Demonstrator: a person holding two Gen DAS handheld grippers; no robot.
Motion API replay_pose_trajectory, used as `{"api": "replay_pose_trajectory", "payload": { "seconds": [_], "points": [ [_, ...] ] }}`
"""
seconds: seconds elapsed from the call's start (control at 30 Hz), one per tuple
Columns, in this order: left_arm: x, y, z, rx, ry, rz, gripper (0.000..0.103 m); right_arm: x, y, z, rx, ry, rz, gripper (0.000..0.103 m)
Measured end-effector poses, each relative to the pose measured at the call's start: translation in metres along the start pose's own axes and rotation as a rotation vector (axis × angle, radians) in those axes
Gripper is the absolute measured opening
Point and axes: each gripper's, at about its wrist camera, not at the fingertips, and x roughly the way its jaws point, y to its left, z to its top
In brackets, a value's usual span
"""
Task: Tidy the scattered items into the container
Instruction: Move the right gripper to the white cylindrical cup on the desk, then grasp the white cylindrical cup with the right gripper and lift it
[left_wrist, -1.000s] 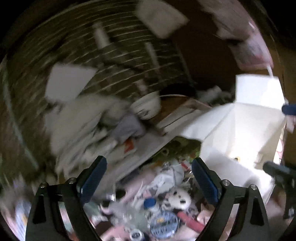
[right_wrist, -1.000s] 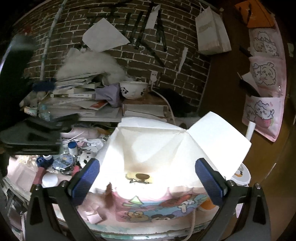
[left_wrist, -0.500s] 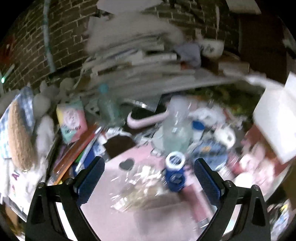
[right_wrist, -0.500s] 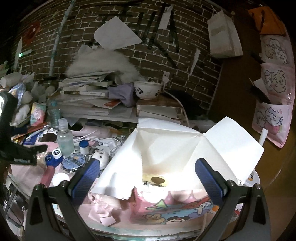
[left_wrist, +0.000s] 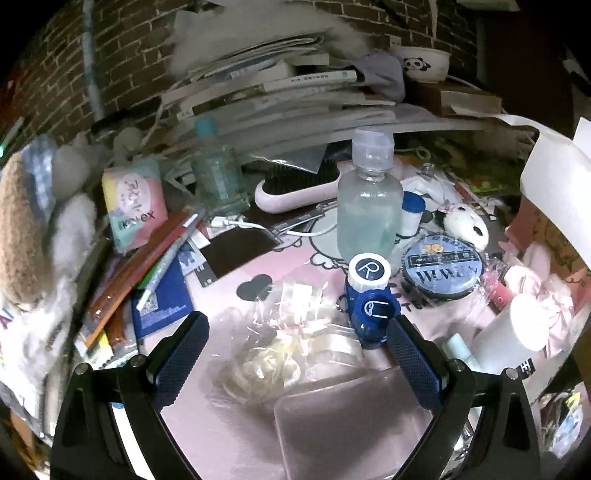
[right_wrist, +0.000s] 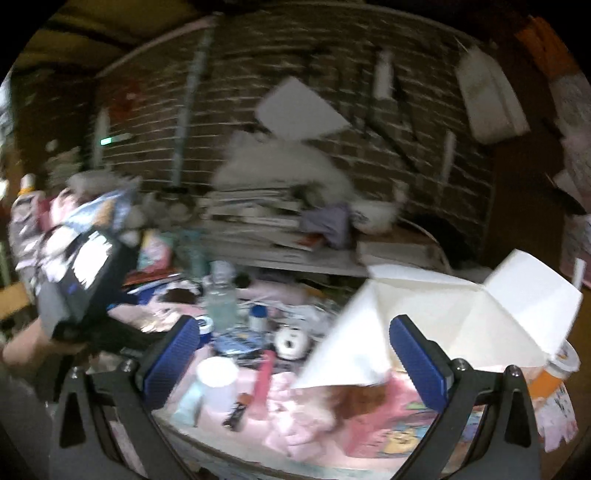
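A pink tabletop (left_wrist: 229, 435) is seen crowded with scattered items — a clear plastic bottle with a translucent cap (left_wrist: 369, 206), a blue-and-white contact-lens case (left_wrist: 371, 295), a round blue tin (left_wrist: 441, 267), a crinkled clear cellophane packet (left_wrist: 291, 332) and a small white panda toy (left_wrist: 465, 223) among them. The left gripper (left_wrist: 295, 354) is held spread wide and empty over the packet, with the lens case just beside its right finger. The right gripper (right_wrist: 295, 358), equally wide and empty, is poised near the white cardboard box with open flaps (right_wrist: 454, 314) at the table's right. Little appears to have been tidied; nearly everything is judged left to move.
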Motion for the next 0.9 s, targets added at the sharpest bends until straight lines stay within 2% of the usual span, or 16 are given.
{"api": "replay_pose_trajectory", "payload": {
  "seconds": [0.03,0.1,0.2,0.33,0.37,0.43,0.5,0.57,0.63,0.8,0.9],
  "points": [
    [0.0,0.001,-0.001,-0.008,-0.002,-0.007,0.097,-0.002,0.008,-0.006,-0.037,-0.024,0.057,0.103],
    [0.001,0.002,-0.002,-0.018,-0.006,-0.018,0.097,0.002,0.021,-0.014,-0.055,0.012,0.076,0.103],
    [0.002,0.003,-0.005,-0.025,-0.003,-0.03,0.097,0.017,0.029,-0.022,-0.023,0.096,0.151,0.103],
    [0.004,0.007,-0.008,-0.056,-0.002,-0.057,0.097,0.04,0.029,-0.034,0.048,0.156,0.202,0.102],
    [0.005,0.009,-0.008,-0.065,0.001,-0.068,0.097,0.046,0.028,-0.037,0.065,0.167,0.208,0.099],
    [0.006,0.011,-0.008,-0.072,0.003,-0.08,0.097,0.055,0.028,-0.04,0.078,0.18,0.201,0.074],
    [0.006,0.011,-0.008,-0.076,0.005,-0.088,0.097,0.065,0.028,-0.045,0.081,0.199,0.197,0.06],
    [0.008,0.014,-0.009,-0.088,0.003,-0.104,0.097,0.077,0.029,-0.05,0.085,0.226,0.201,0.059],
    [0.009,0.016,-0.01,-0.106,0.005,-0.122,0.098,0.085,0.031,-0.053,0.086,0.247,0.211,0.051],
    [0.014,0.025,-0.013,-0.158,0.01,-0.158,0.102,0.095,0.034,-0.059,0.098,0.269,0.227,0.038],
    [0.014,0.027,-0.016,-0.167,-0.008,-0.162,0.103,0.096,0.033,-0.061,0.108,0.264,0.227,0.037]
  ]
}}
